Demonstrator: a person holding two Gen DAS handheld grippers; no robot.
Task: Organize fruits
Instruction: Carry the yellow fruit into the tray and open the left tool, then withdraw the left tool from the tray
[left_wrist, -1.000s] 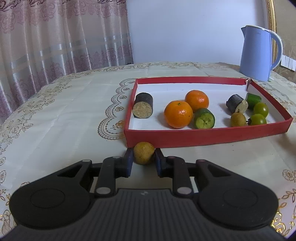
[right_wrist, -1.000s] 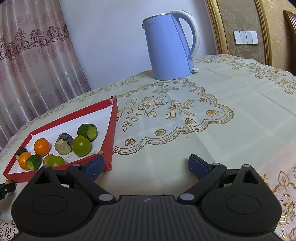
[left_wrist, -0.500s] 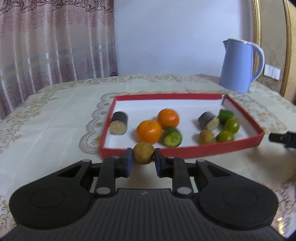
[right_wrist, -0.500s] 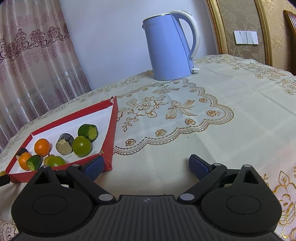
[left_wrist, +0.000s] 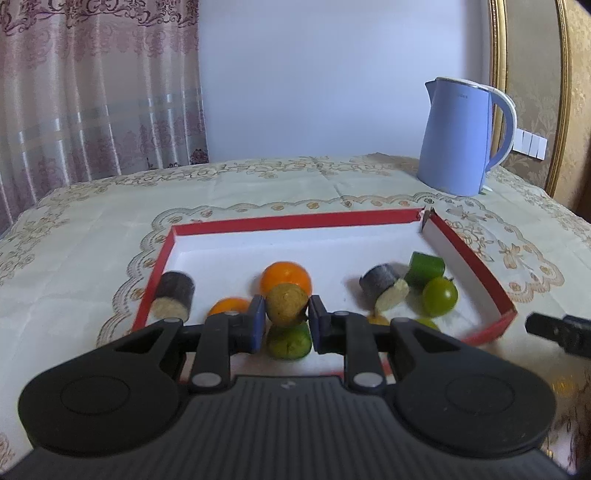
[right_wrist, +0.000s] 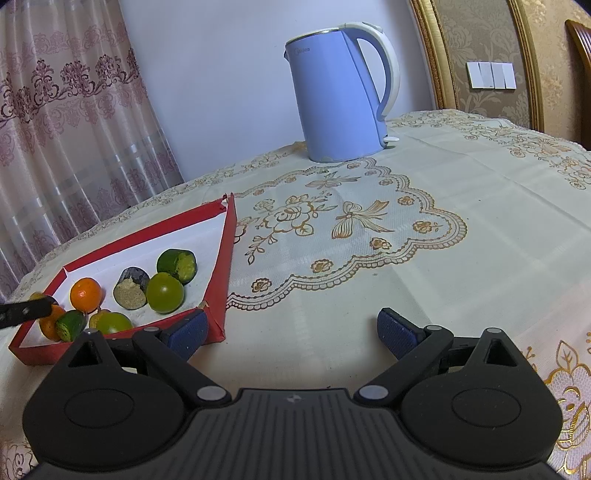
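My left gripper (left_wrist: 287, 320) is shut on a small yellow-brown fruit (left_wrist: 287, 303) and holds it above the front part of the red tray (left_wrist: 295, 220). The tray holds an orange (left_wrist: 286, 275), a second orange (left_wrist: 227, 306), a green cut piece (left_wrist: 289, 340), dark cut pieces (left_wrist: 173, 295) (left_wrist: 384, 286), a green block (left_wrist: 424, 266) and a green round fruit (left_wrist: 439, 296). My right gripper (right_wrist: 290, 331) is open and empty over the cloth, just right of the tray (right_wrist: 221, 258).
A blue electric kettle (left_wrist: 461, 136) (right_wrist: 340, 96) stands at the back right of the table. A patterned tablecloth (right_wrist: 369, 229) covers the table. Curtains hang at the left. A tip of the right gripper (left_wrist: 557, 330) shows past the tray's right corner.
My left gripper has lifted the yellow-brown fruit from the cloth in front of the tray and carried it forward over the tray's front wall. The right gripper has barely moved.
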